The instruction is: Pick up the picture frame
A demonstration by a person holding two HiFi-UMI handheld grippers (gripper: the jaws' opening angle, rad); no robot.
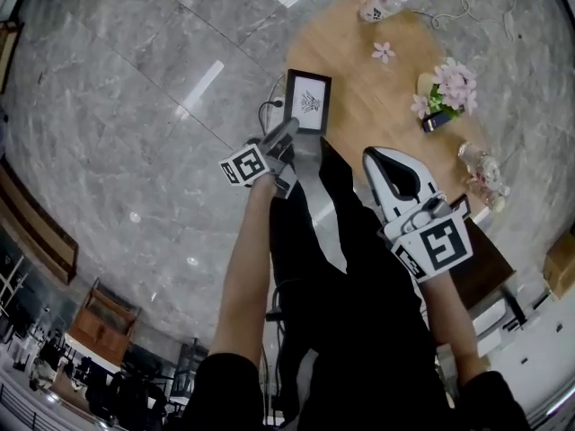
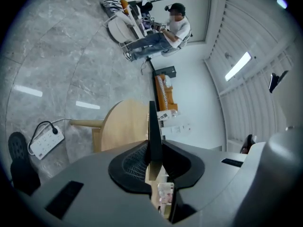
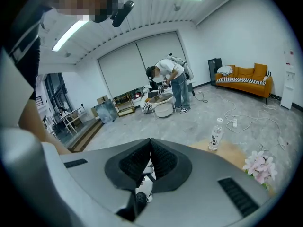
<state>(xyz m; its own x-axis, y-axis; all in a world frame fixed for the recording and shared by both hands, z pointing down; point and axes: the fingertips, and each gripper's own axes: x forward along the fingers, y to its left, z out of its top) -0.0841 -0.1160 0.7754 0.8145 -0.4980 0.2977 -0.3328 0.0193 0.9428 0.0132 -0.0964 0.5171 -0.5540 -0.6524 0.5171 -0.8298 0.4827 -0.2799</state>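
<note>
Left gripper point(image 1: 292, 133) point(image 2: 154, 151) is clamped by its 2 jaws on the near edge of the black-bordered rectangular picture frame point(image 1: 307, 101) point(image 2: 153, 126), which shows against the rim of the round light-wood table point(image 1: 359, 115); right gripper point(image 1: 384, 162) point(image 3: 150, 144) has its jaws together, empty, well apart from the frame.

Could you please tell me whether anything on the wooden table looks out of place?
Only one thing: a single pink blossom lies loose on the wooden table, apart from the pink bouquet. The water bottle stands upright; nothing looks spilled.
</note>
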